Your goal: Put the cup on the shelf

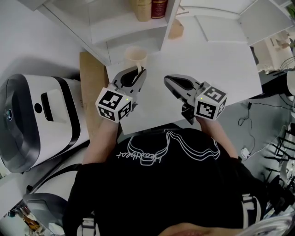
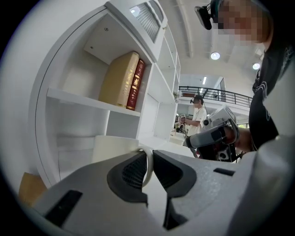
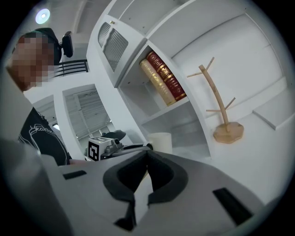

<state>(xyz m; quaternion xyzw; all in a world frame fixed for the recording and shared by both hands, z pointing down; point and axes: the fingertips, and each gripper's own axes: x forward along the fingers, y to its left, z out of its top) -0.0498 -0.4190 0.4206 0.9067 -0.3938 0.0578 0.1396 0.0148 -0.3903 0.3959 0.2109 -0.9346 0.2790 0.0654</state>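
Note:
A cream cup stands on the white table, just in front of the white shelf unit. My left gripper reaches it from the near side and is shut on its handle. In the left gripper view the thin handle loop sits pinched between the dark pads, with the cup body beyond them to the left. My right gripper hovers to the cup's right, shut and empty; in its own view the jaw tips meet, and the cup shows beyond them.
Two books stand on the shelf's upper board. A wooden mug tree stands on the table right of the shelf. A white and black machine sits to the left, past a wooden panel. A person stands far off.

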